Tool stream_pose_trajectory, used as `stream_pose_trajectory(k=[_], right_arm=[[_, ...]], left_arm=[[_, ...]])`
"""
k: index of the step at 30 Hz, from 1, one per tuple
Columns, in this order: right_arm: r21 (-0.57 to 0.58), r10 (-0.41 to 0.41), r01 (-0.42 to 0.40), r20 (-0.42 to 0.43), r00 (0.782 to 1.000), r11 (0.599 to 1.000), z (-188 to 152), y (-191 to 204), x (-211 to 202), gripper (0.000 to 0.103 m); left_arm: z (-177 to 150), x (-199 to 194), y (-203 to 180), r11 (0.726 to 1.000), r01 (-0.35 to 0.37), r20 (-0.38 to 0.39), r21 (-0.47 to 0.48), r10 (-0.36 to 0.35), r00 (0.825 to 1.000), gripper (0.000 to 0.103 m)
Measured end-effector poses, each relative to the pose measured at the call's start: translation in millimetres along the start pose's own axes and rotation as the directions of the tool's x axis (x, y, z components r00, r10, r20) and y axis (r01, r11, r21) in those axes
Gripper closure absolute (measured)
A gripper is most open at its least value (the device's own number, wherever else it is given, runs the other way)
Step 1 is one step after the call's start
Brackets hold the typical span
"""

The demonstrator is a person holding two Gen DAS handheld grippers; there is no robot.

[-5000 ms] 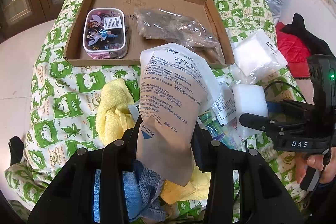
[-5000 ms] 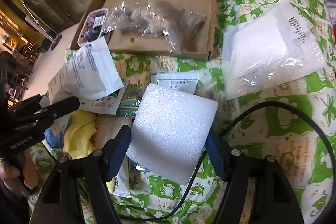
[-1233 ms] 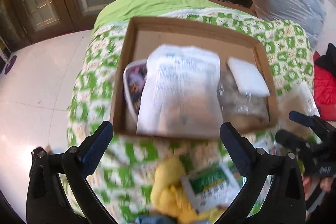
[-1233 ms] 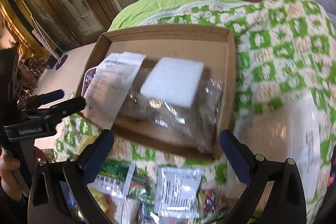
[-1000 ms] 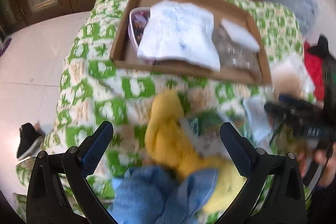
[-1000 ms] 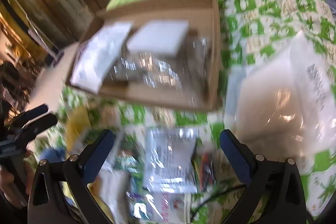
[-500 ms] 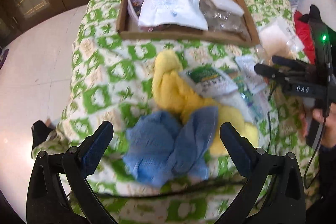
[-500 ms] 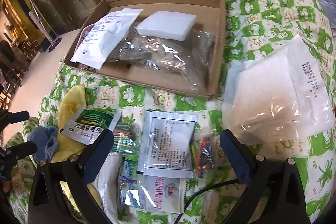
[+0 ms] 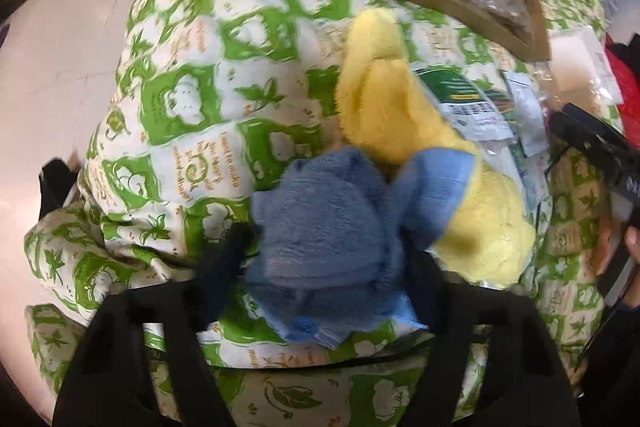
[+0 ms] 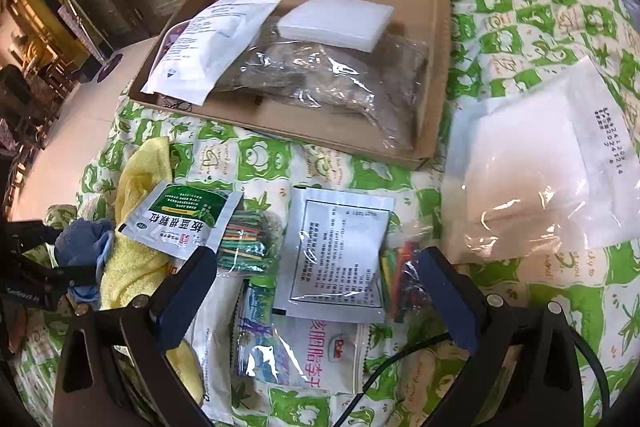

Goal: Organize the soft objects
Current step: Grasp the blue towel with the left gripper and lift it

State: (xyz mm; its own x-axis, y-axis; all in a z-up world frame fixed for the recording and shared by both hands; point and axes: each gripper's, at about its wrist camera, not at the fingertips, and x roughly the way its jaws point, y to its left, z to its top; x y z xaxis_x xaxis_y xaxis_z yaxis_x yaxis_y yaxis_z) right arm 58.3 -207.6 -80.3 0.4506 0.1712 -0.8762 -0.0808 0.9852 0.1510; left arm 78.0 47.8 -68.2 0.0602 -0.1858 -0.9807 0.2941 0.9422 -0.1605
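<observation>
In the left wrist view my left gripper (image 9: 324, 267) has its fingers on both sides of a blue towel (image 9: 320, 227) that lies on the bed against a yellow towel (image 9: 404, 115). The image is blurred, so whether the fingers press the towel is unclear. In the right wrist view my right gripper (image 10: 316, 291) is open and empty above a clear sachet with black print (image 10: 340, 251). The cardboard tray (image 10: 436, 67) holds a white paper pouch (image 10: 212, 43), a white foam block (image 10: 336, 21) and a clear bag of brown stuff (image 10: 332, 83).
A green sachet (image 10: 188, 219), coloured stick packs (image 10: 248, 239), a white zip bag (image 10: 320, 351) and a large clear bag with white pads (image 10: 540, 167) lie on the green-and-white quilt (image 10: 520, 7). A black cable (image 10: 400, 359) runs under my right gripper. Pale floor (image 9: 52, 67) lies left of the bed.
My left gripper has dropped down and closed in around the blue towel, which now fills the space between its fingers. My right gripper has moved slightly lower over the sachets, still open.
</observation>
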Motion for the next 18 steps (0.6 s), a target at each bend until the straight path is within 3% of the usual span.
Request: stream_pose_trajectory(k=[5, 7, 10, 15, 17, 18], right_arm=[[0.062, 0.049, -0.044, -0.08, 0.996, 0.997, 6.4, -14.9, 4.4, 0.002], [0.073, 0.057, -0.049, -0.11, 0.992, 0.996, 7.8, -18.3, 6.0, 0.002], [0.071, 0.03, -0.021, -0.132, 0.991, 0.997, 7.5, -17.9, 11.2, 0.003], [0.069, 0.013, -0.003, -0.151, 0.988, 0.998, 8.0, -16.0, 23.9, 0.005], [0.077, -0.001, 0.013, -0.161, 0.987, 0.997, 8.9, -18.1, 30.0, 0.017], [0.081, -0.007, 0.02, -0.162, 0.987, 0.997, 9.4, -19.2, 32.9, 0.018]], left_arm=[[-3.5, -23.8, -10.1, 1.0, -0.017, 0.128, 0.018, 0.015, 0.992, 0.049], [1.8, -42.9, -8.7, 1.0, 0.021, 0.226, -0.017, -0.017, 0.974, 0.05], [12.2, -59.5, -4.2, 0.995, 0.084, 0.303, -0.048, -0.066, 0.951, 0.05], [29.4, -49.0, -27.8, 0.999, 0.051, 0.309, 0.011, -0.052, 0.95, 0.05], [33.9, -31.6, -34.6, 0.999, -0.01, 0.291, 0.036, -0.001, 0.957, 0.049], [37.5, -21.8, -36.3, 0.999, -0.028, 0.278, 0.042, 0.016, 0.961, 0.049]])
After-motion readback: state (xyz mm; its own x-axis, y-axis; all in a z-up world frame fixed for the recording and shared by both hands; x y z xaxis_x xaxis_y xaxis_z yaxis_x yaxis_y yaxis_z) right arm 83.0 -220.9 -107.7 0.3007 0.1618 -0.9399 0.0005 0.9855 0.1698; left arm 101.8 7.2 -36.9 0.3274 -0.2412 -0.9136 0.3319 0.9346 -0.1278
